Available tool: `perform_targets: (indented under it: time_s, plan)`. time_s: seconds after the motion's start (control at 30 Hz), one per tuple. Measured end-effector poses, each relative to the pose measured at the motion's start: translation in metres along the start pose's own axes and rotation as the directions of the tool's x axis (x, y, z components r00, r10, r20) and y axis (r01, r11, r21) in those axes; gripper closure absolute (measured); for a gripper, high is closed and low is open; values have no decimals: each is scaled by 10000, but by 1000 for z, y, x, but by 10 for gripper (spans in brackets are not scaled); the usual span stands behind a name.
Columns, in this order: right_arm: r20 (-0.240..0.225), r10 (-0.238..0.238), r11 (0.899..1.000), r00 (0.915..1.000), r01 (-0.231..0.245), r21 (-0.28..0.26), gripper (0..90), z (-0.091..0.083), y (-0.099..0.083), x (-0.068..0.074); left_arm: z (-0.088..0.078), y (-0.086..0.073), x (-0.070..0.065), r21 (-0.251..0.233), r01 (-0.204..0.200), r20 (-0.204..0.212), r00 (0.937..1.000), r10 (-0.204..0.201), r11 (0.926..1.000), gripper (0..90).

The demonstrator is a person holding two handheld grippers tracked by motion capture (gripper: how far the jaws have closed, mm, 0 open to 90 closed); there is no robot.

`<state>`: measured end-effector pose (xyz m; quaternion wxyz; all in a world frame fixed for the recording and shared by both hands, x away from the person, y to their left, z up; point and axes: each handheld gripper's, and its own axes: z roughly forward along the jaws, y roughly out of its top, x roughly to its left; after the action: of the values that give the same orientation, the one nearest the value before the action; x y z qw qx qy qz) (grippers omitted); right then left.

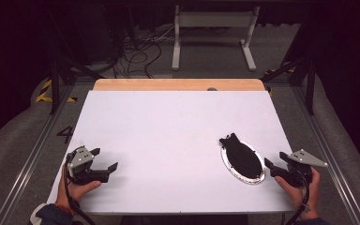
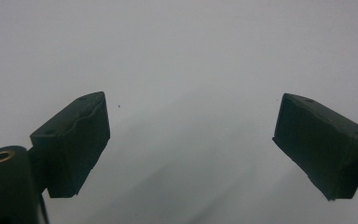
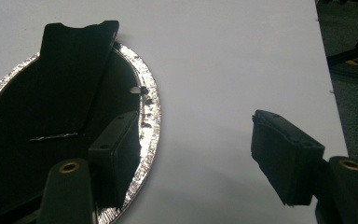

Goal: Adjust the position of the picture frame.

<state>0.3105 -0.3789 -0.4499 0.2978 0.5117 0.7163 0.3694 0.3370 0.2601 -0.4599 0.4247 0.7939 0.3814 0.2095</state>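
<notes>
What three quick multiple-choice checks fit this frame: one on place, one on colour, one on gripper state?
1. Where does the plate lie on the table?
A. near the right gripper
B. at the far left corner
C. on the floor

2. What colour is the cloth on the plate?
A. white
B. black
C. yellow

3. How do the left gripper's jaws stand?
A. shut on the cloth
B. shut on the plate
C. apart, nothing between

Key: 1 A, the plate sits just ahead of the right gripper in the high view; 2 B, it shows black against the silvery rim; 3 C, bare table lies between the jaws.
</notes>
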Motion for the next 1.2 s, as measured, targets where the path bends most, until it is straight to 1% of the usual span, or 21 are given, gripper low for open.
perform_targets:
  time_s: [0.07, 0.23, 0.3, 0.33, 0.37, 0.4, 0.47, 0.57, 0.6, 0.63, 0.67, 0.7, 0.77, 0.8, 0.87, 0.97, 1.03, 1.07, 1.1, 1.17, 1.2]
  plan:
    - [-1, -67, 9999, 10000, 67, 81, 347, 0, -1, 0, 1, 0, -1, 139, -200, 45, 9998, 200, 9997, 140]
    - [-57, 44, 9999, 10000, -44, 113, 391, 1, 2, 0, 0, 0, -5, 170, -307, 96, 9995, 306, 9994, 179]
    - [55, 34, 9997, 10000, -36, 225, 430, 4, 3, 1, -2, -1, -6, -11, -289, 184, 9994, 289, 9996, 183]
    - [37, 70, 9996, 10000, -72, 289, 458, 5, 3, 1, -3, -2, -7, 6, -314, 216, 9993, 314, 9995, 188]
    - [-32, 56, 9995, 10000, -55, 304, 494, 6, 4, 2, -4, -3, -7, 46, -340, 159, 9993, 339, 9994, 193]
    - [-48, 9, 9995, 10000, -8, 328, 519, 6, 5, 3, -5, -3, -6, 26, -327, 208, 9992, 327, 9995, 194]
    - [-272, -113, 9990, 9996, 125, 440, 555, 8, 5, 4, -5, -4, -7, 70, -322, 200, 9993, 321, 9995, 216]
    - [-411, -215, 9977, 9989, 240, 627, 609, 11, 5, 6, -5, -4, -8, 91, -357, 387, 9986, 353, 9993, 253]
    - [-441, -210, 9974, 9988, 240, 683, 618, 12, 5, 6, -4, -3, -9, -6, -261, 477, 9985, 261, 9997, 259]
    - [-441, -210, 9974, 9988, 240, 683, 618, 12, 5, 6, -4, -3, -9, -6, -261, 477, 9985, 261, 9997, 263]
    - [-461, -235, 9972, 9987, 266, 693, 626, 12, 5, 5, -4, -1, -10, -87, -86, 673, 9977, 92, 9999, 263]
    - [-512, -220, 9970, 9984, 257, 736, 642, 14, 6, 5, -4, -1, -10, -78, -130, 667, 9977, 135, 9999, 285]
    - [-542, -187, 9969, 9984, 228, 751, 647, 14, 5, 4, -3, 0, -12, -53, -139, 636, 9979, 142, 9999, 292]
    - [-537, -167, 9968, 9984, 208, 770, 648, 15, 5, 3, -3, 0, -12, -11, -246, 615, 9978, 246, 9997, 296]
    - [-530, -144, 9966, 9985, 187, 808, 656, 14, 6, 3, -2, -1, -11, 59, -224, 611, 9979, 220, 9997, 300]
    - [-508, -211, 9960, 9985, 254, 861, 676, 14, 6, 2, -2, -1, -13, 136, -418, 862, 9955, 405, 9990, 379]
    - [-517, -114, 9956, 9986, 162, 919, 702, 15, 8, 2, -1, 0, -14, 283, -774, 1090, 9913, 739, 9966, 451]
    - [-517, -114, 9956, 9986, 162, 919, 702, 15, 8, 2, -1, 0, -14, 283, -774, 1090, 9913, 739, 9966, 525]
    - [-565, -83, 9956, 9984, 135, 922, 716, 17, 9, 2, -1, 0, -15, 326, -811, 1181, 9900, 768, 9962, 525]
    - [-607, -111, 9951, 9981, 171, 976, 746, 19, 10, 3, 0, 1, -17, 332, -921, 1347, 9871, 868, 9952, 600]
    - [-639, -149, 9948, 9978, 213, 1000, 755, 20, 12, 3, 0, 1, -18, 370, -879, 1395, 9868, 819, 9954, 641]
